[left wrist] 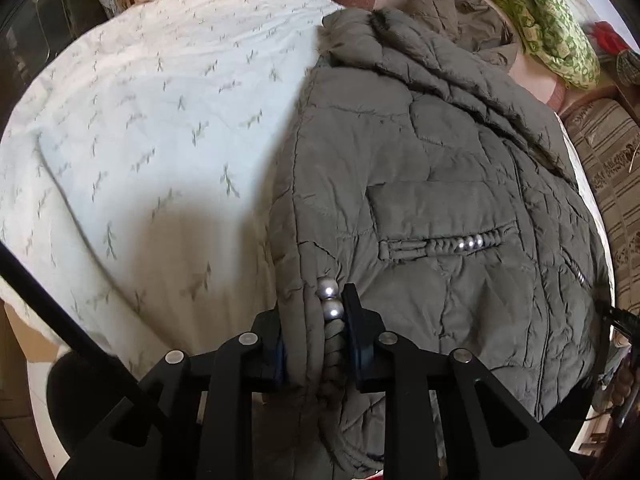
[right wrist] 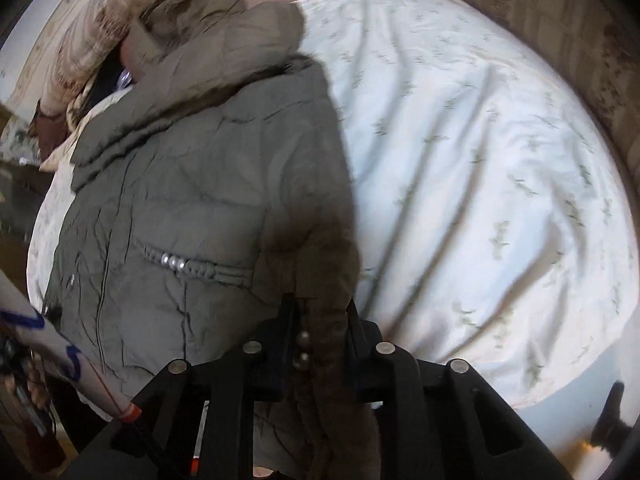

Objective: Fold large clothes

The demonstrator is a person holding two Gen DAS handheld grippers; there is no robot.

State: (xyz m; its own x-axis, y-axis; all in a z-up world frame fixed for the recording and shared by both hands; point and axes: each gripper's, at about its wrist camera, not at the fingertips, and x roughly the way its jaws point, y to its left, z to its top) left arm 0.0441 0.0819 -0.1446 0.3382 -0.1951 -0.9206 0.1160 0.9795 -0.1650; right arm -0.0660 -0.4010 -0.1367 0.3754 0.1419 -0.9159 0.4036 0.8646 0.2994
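Note:
An olive quilted jacket (left wrist: 440, 184) lies spread on a pale bedspread (left wrist: 140, 140), collar toward the far side. My left gripper (left wrist: 314, 312) is shut on the jacket's left hem edge, where two silver beads (left wrist: 329, 300) sit between the pads. In the right wrist view the same jacket (right wrist: 192, 184) fills the left half, and my right gripper (right wrist: 322, 320) is shut on its right hem edge, beside two dark beads (right wrist: 303, 348). A beaded pocket trim (right wrist: 176, 262) shows on the front.
The bedspread (right wrist: 480, 160) with a small leaf print covers the bed. A green patterned pillow (left wrist: 548, 28) lies at the far right, with a striped sofa (left wrist: 608, 176) beside it. A rolled white paper (right wrist: 60, 344) shows at the lower left in the right wrist view.

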